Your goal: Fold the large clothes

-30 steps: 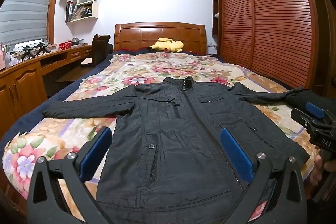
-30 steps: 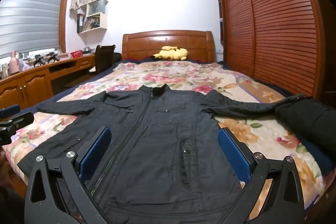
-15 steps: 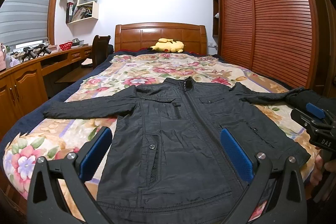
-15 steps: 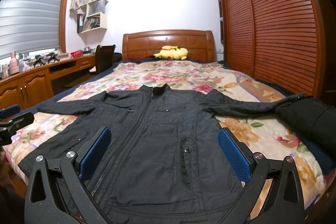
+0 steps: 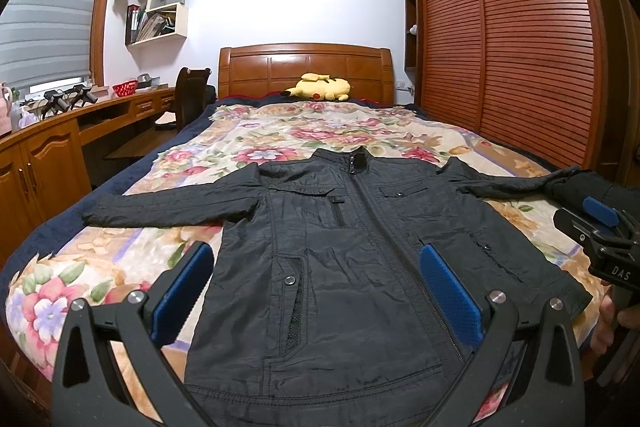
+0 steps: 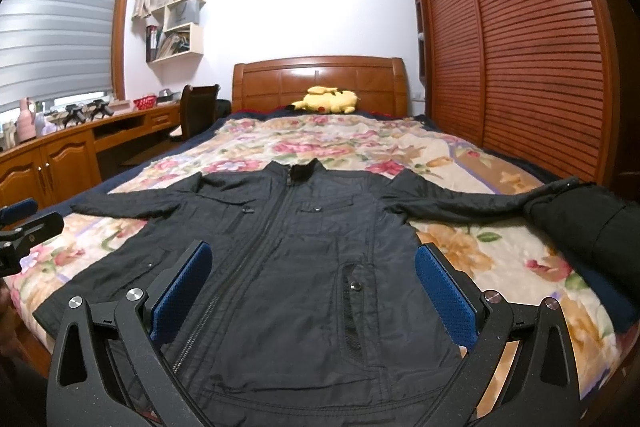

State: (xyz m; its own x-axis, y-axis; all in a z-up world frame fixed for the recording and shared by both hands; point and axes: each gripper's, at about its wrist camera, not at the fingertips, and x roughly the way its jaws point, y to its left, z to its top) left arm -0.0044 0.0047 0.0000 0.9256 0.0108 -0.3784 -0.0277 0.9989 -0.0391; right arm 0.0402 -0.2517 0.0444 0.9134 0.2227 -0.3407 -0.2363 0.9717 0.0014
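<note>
Black jacket (image 5: 336, 267) lies flat on the bed (image 5: 280, 131), collar away from you, hem nearest — your left claw (image 5: 316, 287) and right claw (image 6: 312, 287) both gape empty above the hem, equally near.

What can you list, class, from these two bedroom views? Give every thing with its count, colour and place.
jacket: one, black, spread flat and zipped on the bed's near end, sleeves out.
bedspread: one, floral, covering the bed.
plush toy: one, yellow, by the headboard.
headboard: one, brown wood, far end.
wardrobe doors: slatted reddish wood, right wall.
desk: one, wooden, left wall.
chair: one, dark, at the desk.
wall shelves: white, holding books.
dark bundle: one, black, bed's right edge.
left hand-held gripper: blue pads, open.
right hand-held gripper: blue pads, open.
</note>
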